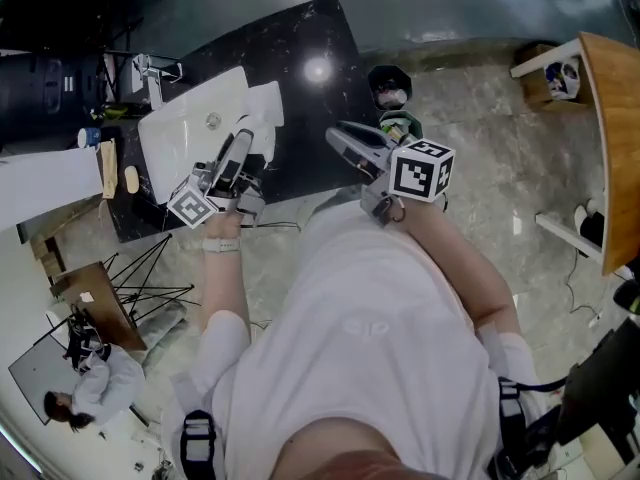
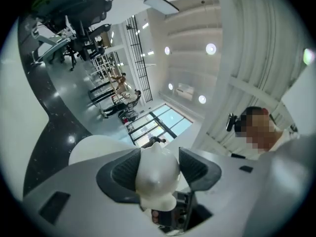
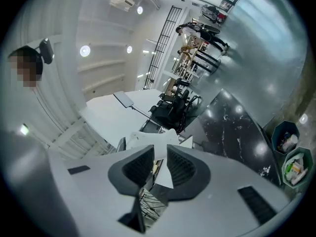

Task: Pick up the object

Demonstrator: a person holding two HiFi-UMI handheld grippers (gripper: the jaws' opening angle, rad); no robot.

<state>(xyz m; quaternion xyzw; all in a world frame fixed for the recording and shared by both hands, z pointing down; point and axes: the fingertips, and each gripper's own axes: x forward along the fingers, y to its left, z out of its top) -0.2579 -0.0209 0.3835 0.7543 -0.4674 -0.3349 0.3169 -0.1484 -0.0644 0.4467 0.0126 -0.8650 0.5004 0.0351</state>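
Far left, on the floor: a second person (image 1: 95, 383) in white, beside a black stand (image 1: 150, 278) with thin legs.

Left of centre: a black stone-patterned bench (image 1: 310, 38) carrying a white basin (image 1: 190, 128).

Left tool (image 2: 158, 157): in the head view it lies over the basin's near right corner, with its marker cube (image 1: 190, 206) toward the wearer. The jaws stand wide and are closed on the object (image 2: 157, 174), a glossy white rounded piece with a pointed tip. Both dark pads (image 2: 123, 172) bear on its sides. The object sits between those pads, tip pointing away from the camera, with the basin behind it.

Right tool (image 3: 159, 154): just right of the left tool in the head view, at the bench's near right edge, and bearing its own cube (image 1: 420, 171). The jaws are a narrow gap apart and grip nothing; only the room beyond shows through the gap.

Further right: a dark bin (image 1: 390, 86) holding rubbish stands on the pale stone floor (image 1: 480, 138), just beside the bench's right edge. Far right: a curved wooden top (image 1: 615, 118).
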